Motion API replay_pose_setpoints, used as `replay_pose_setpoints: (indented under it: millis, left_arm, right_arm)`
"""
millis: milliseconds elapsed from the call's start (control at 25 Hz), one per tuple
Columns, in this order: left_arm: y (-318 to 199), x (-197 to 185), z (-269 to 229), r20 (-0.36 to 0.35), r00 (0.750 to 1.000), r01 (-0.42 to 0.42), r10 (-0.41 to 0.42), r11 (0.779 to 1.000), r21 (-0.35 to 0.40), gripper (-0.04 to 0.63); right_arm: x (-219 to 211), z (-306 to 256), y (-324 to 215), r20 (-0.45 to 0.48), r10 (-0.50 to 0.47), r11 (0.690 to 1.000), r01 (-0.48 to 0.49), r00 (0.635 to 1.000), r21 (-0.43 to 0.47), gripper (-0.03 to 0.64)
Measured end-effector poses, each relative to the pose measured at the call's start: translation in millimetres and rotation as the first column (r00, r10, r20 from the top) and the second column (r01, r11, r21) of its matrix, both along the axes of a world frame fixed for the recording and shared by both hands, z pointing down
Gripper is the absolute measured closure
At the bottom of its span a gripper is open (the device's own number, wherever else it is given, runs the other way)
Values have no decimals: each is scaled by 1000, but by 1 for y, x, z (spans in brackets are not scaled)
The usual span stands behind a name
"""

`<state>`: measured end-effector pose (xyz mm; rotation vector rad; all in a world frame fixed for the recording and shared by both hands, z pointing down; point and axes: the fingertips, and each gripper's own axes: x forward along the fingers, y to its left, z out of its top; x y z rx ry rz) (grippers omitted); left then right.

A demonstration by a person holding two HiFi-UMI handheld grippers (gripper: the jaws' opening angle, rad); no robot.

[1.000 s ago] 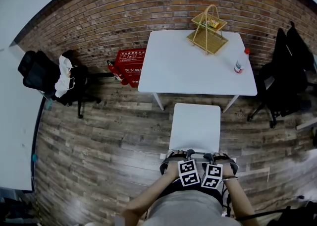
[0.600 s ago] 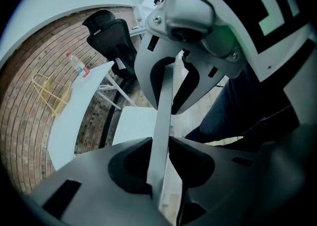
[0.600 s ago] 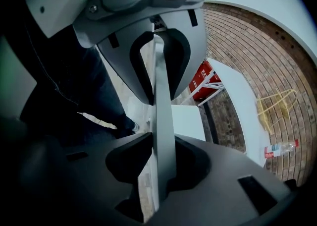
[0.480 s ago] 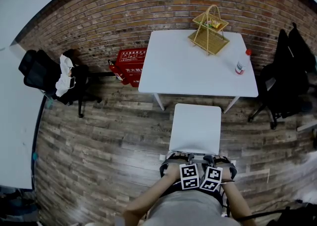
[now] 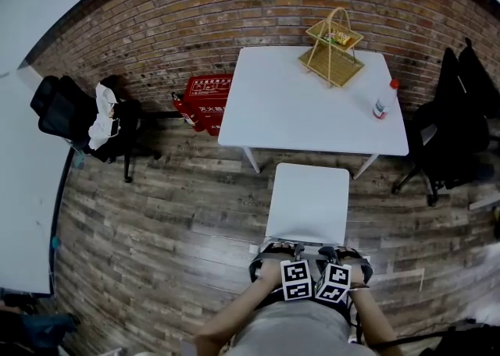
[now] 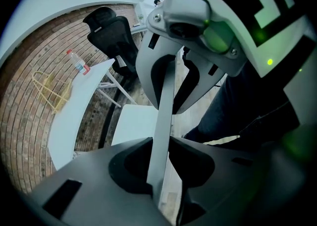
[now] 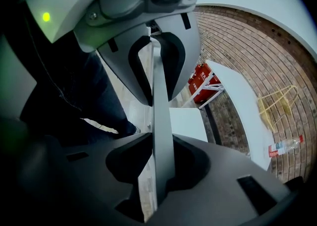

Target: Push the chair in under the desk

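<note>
A chair with a white seat (image 5: 308,202) stands in front of the white desk (image 5: 312,105), its seat mostly out from under the desk's near edge. Both grippers sit side by side on the top of the chair's backrest, close to my body. My left gripper (image 5: 292,256) (image 6: 159,166) is shut on the backrest's thin pale edge (image 6: 163,106). My right gripper (image 5: 337,258) (image 7: 159,166) is shut on the same edge (image 7: 161,106). Each gripper view shows the other gripper clamped on the edge opposite it. The seat (image 6: 136,123) (image 7: 185,123) and desk (image 6: 74,116) (image 7: 237,96) lie beyond.
On the desk stand a two-tier wire basket (image 5: 332,46) and a bottle with a red cap (image 5: 382,100). A red box (image 5: 207,103) sits by the brick wall left of the desk. Black office chairs stand at the left (image 5: 78,116) and right (image 5: 449,124). Another white tabletop (image 5: 19,190) borders the left.
Both grippers have closed onto the top of the backrest. The chair and desk stay roughly where they were.
</note>
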<state>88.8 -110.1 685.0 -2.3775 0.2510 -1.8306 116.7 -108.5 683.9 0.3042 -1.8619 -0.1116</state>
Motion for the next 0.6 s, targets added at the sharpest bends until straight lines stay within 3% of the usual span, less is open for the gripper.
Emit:
replay_pose_setpoints:
  millis: [360,600]
  left_arm:
    - [-7,5,1,0,1000,26,-26,1000,-1,480]
    - [-24,11,0,-4,999,39,-39,999,14,480]
  right_arm:
    - [3,2,-3,27,-19,999,20,999,-47,525]
    - [11,3,-21,13,-37,999,37,999,-28,525]
